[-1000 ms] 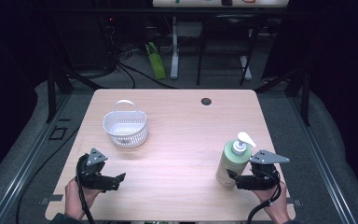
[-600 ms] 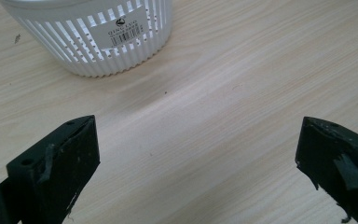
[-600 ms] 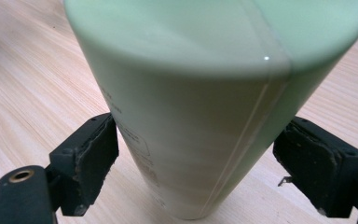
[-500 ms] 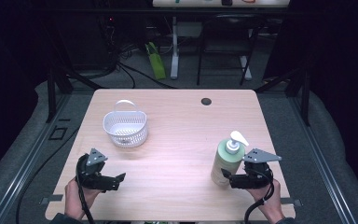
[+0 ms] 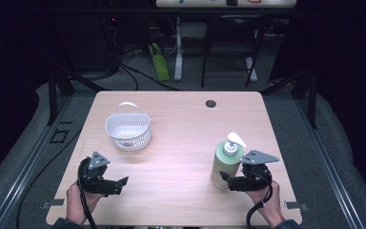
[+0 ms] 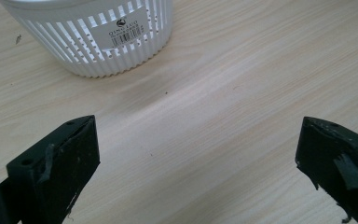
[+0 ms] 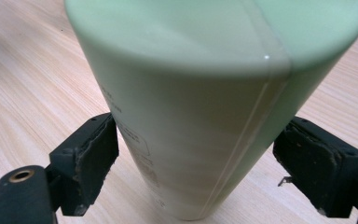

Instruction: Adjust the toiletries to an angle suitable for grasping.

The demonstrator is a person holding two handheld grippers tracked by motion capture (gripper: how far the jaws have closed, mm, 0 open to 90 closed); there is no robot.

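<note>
Gripping the pale green pump bottle (image 5: 226,164) low on its body, your right gripper (image 5: 231,180) has its jaws clamped on either side of it, the bottle standing upright near the right front of the table (image 5: 181,129). Your left gripper (image 5: 119,185) rests at the left front, jaws spread wide on nothing. The white basket (image 5: 128,131) lies well apart, up and to the left of the bottle, nearer your left hand, so the carry likely runs across the table.

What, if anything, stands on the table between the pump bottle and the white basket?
Nothing visible: bare wooden table lies between the pale green pump bottle, clamped in the right gripper, and the white slotted basket.
</note>
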